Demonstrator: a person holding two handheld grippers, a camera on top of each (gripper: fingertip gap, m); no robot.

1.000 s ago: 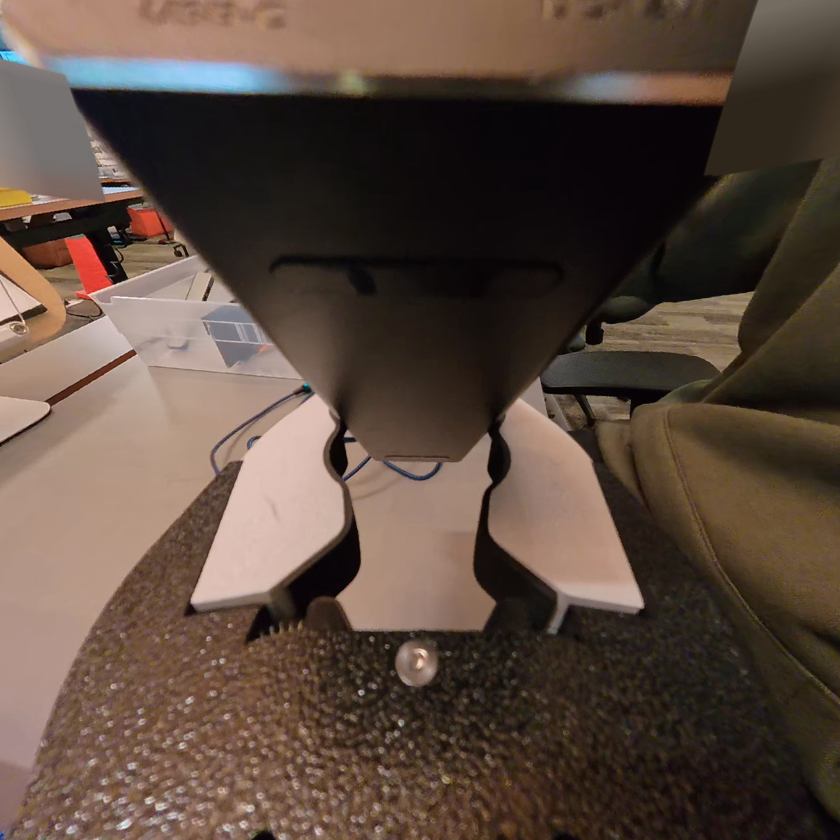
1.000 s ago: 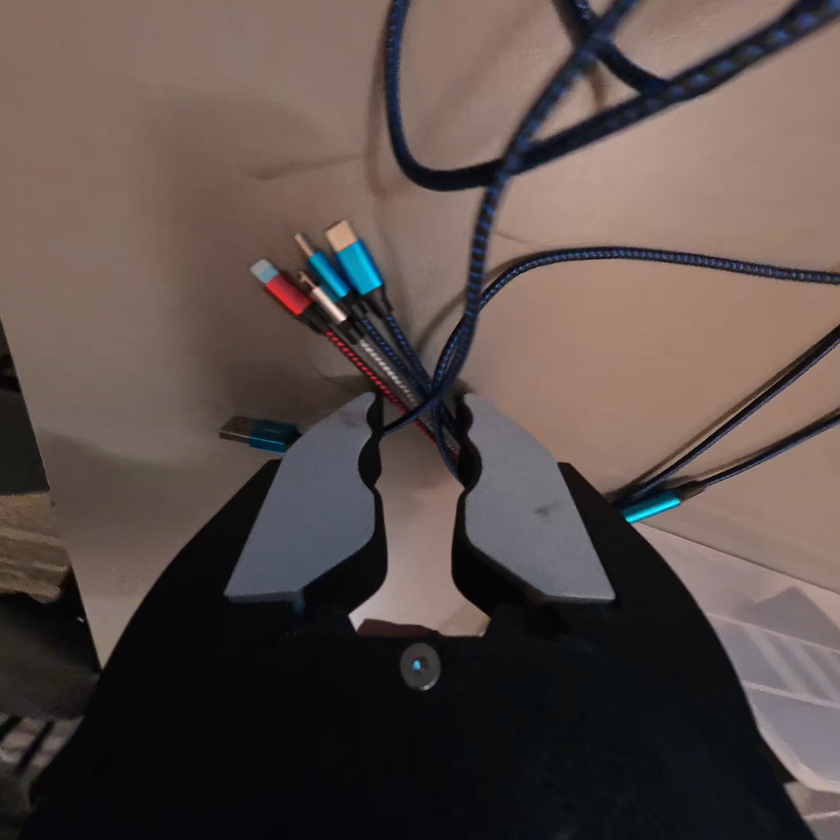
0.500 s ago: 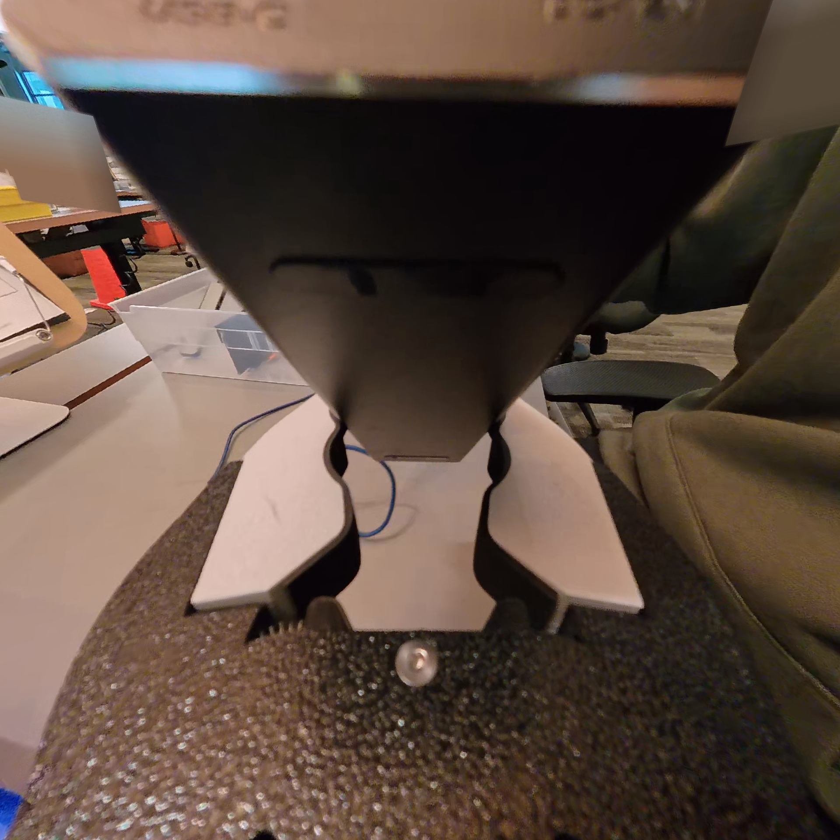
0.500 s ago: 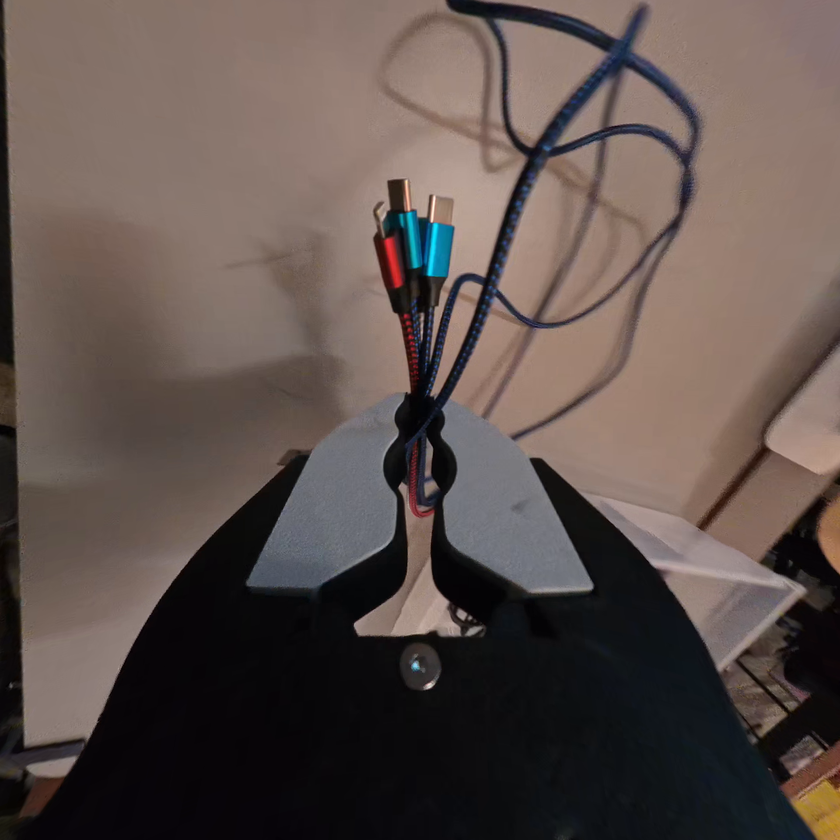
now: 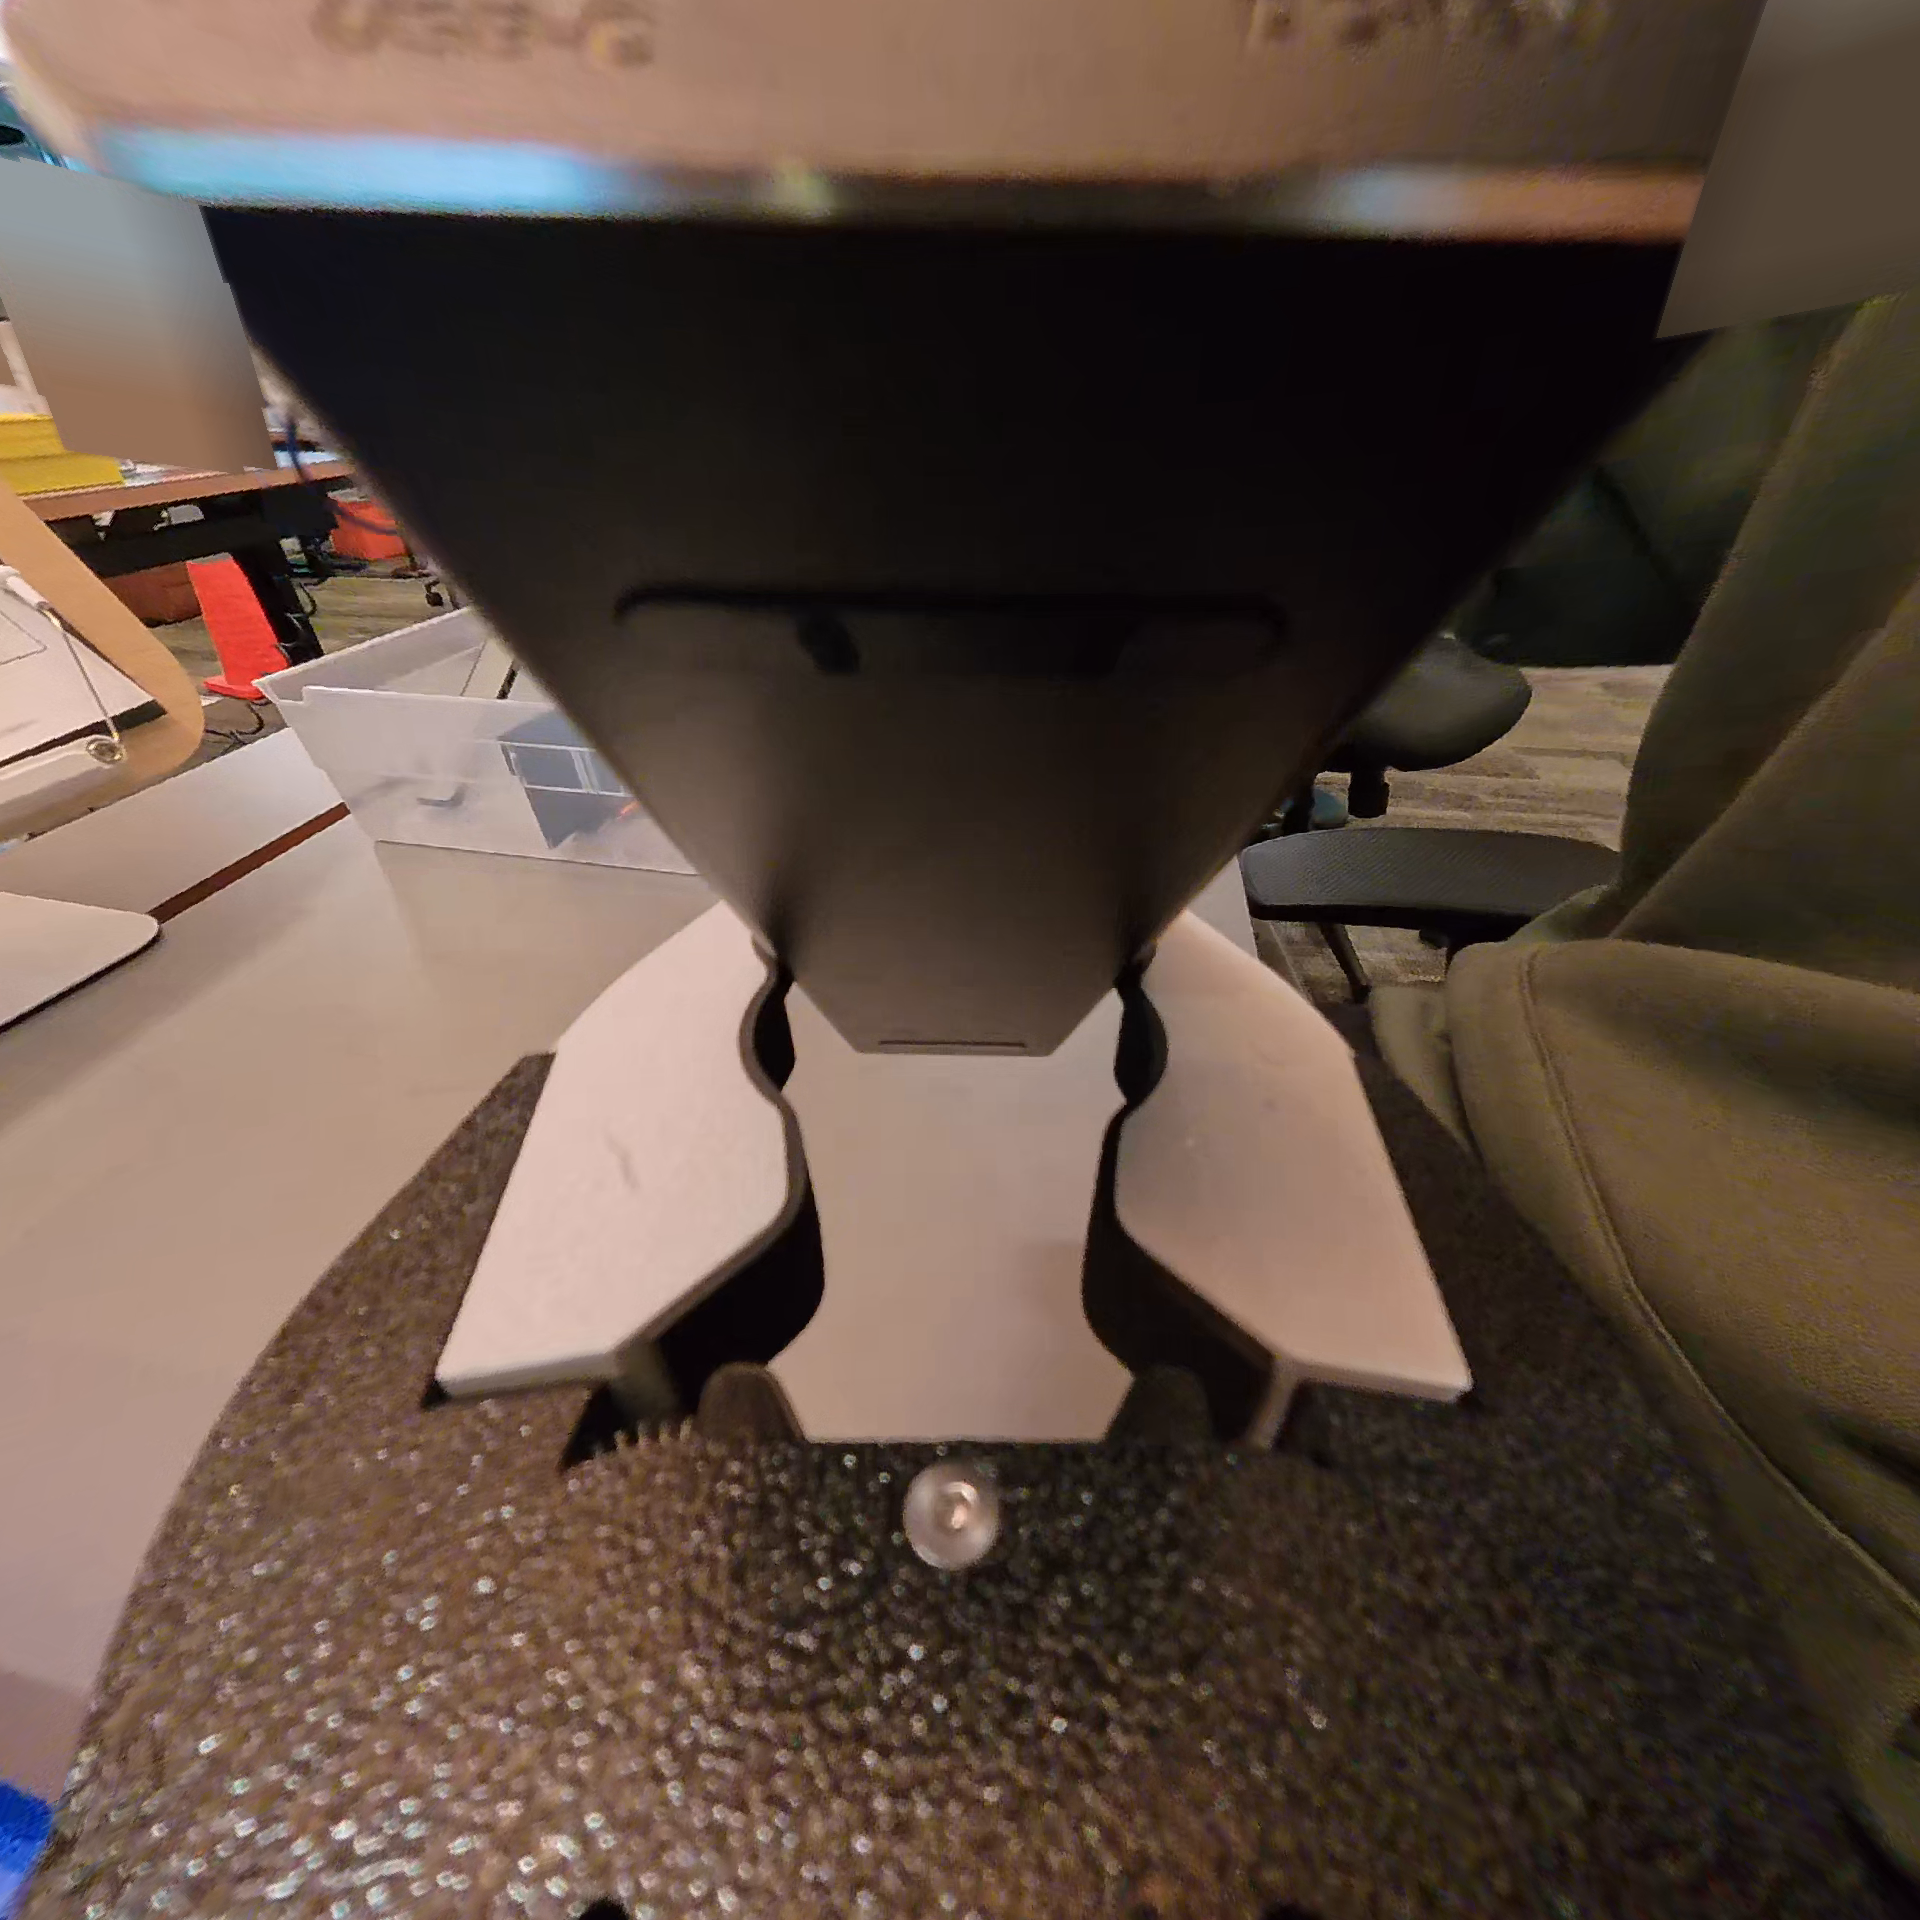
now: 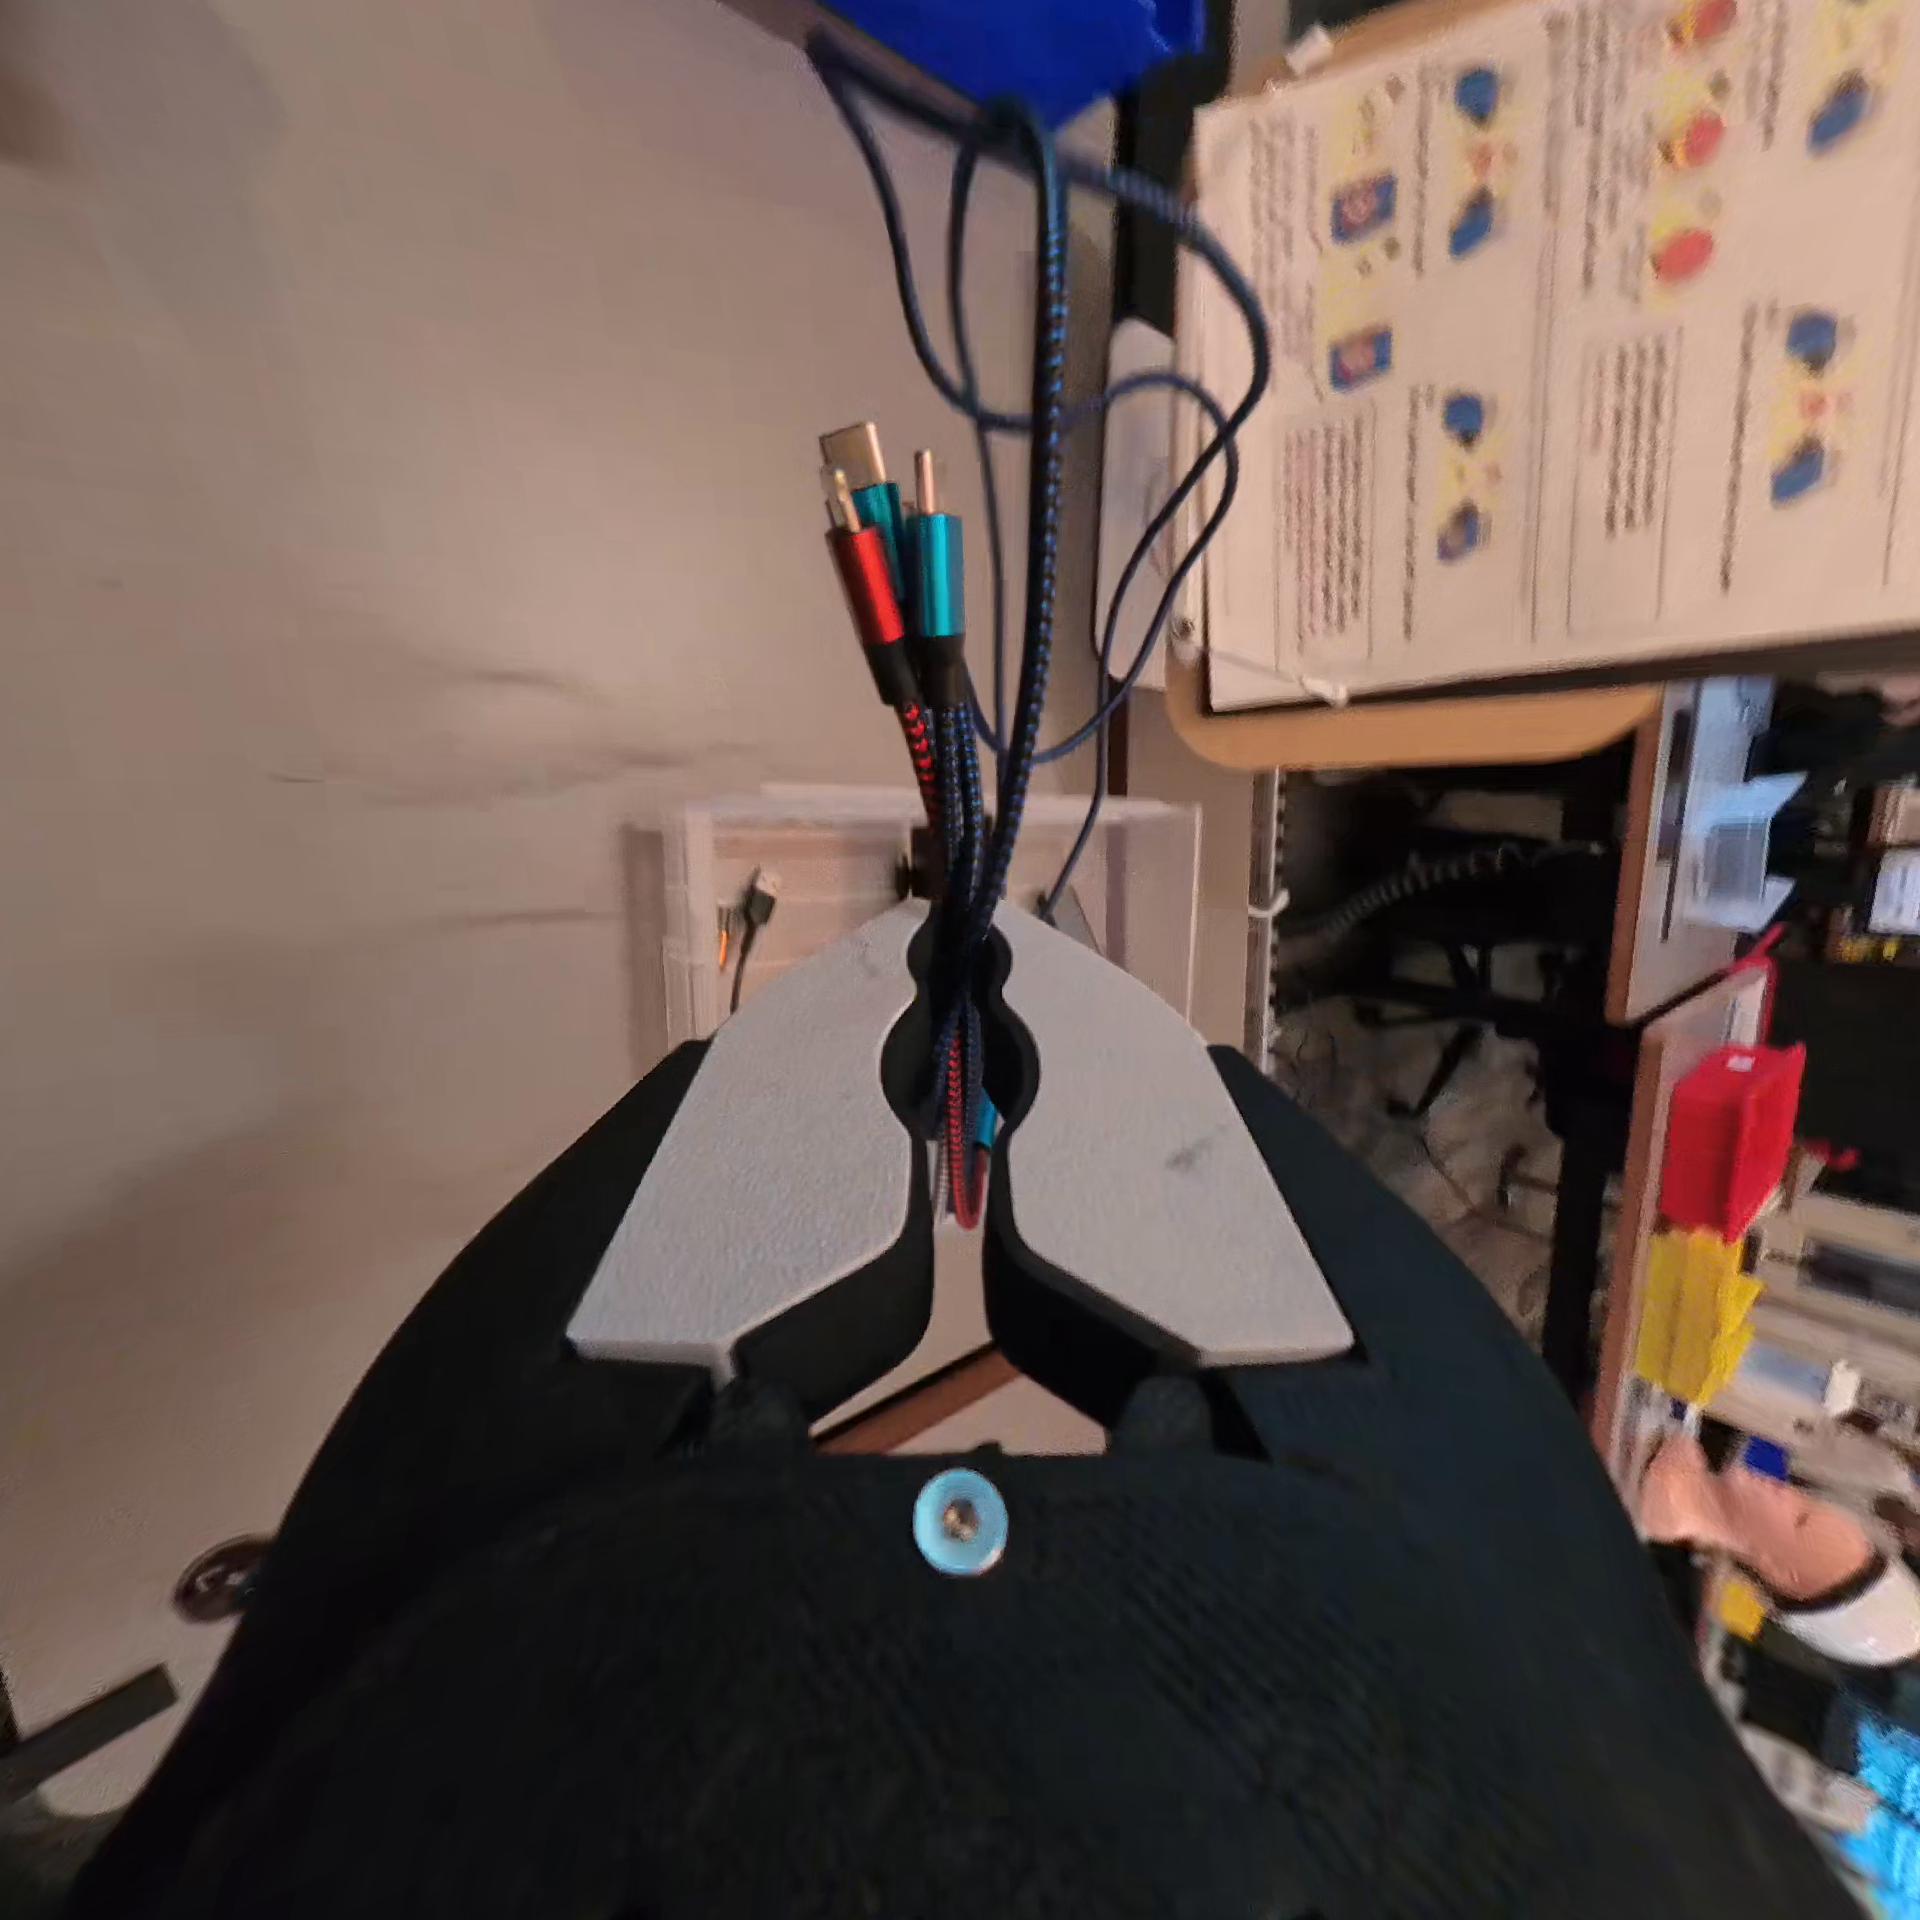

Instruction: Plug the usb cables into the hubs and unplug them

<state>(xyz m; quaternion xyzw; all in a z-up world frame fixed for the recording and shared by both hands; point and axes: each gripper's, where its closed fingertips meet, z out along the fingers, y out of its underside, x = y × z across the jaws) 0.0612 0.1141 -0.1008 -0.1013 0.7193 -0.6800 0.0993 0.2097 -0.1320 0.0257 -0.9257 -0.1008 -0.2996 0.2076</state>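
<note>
My left gripper (image 5: 951,997) clamped the dark hub (image 5: 935,520) between its fingertips. My right gripper (image 6: 961,956) pinched the braided cable bundle (image 6: 961,831), connectors (image 6: 899,561) projecting beyond the tips.

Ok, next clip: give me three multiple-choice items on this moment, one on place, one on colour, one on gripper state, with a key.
1. Where is the hub?
A. flat on the table
B. between the left gripper fingers
C. in the clear bin

2. What colour is the leftmost plug in the cable bundle?
A. red
B. yellow
C. white

3. How is the right gripper?
A. wide open, nothing in it
B. shut on the hub
C. shut on the cable bundle

Key: 1 B, its narrow end sits between the fingers; 2 A, red shell beside teal ones; 3 C, the braided cords are pinched between the fingers.
</note>
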